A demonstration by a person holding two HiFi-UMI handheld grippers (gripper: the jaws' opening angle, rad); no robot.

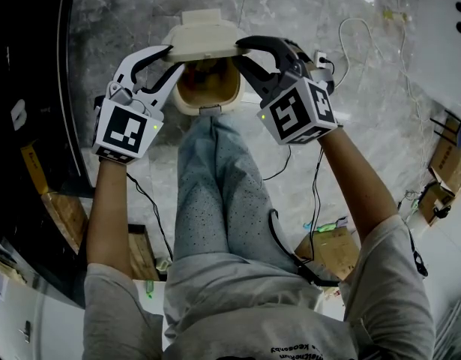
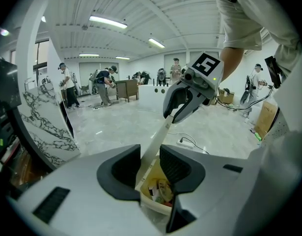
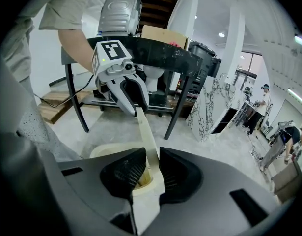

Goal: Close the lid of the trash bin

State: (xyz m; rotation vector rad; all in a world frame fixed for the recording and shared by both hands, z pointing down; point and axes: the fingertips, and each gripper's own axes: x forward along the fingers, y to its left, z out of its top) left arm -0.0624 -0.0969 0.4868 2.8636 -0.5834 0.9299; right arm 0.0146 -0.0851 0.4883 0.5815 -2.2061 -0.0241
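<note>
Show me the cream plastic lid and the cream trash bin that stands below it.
Cream plastic lid point(image 1: 204, 40), head view, on its top face.
Cream trash bin point(image 1: 189, 107), head view, on its near rim.

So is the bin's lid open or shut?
Open. The lid is tilted up, and rubbish shows inside the bin.

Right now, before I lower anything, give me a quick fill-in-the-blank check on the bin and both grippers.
1. The lid of the trash bin is ____, so rubbish shows inside.
2. The left gripper and the right gripper each have their jaws closed on an edge of the ____.
3. The trash bin stands on the ____, just ahead of the person's legs.

Missing words: open; lid; floor.
</note>
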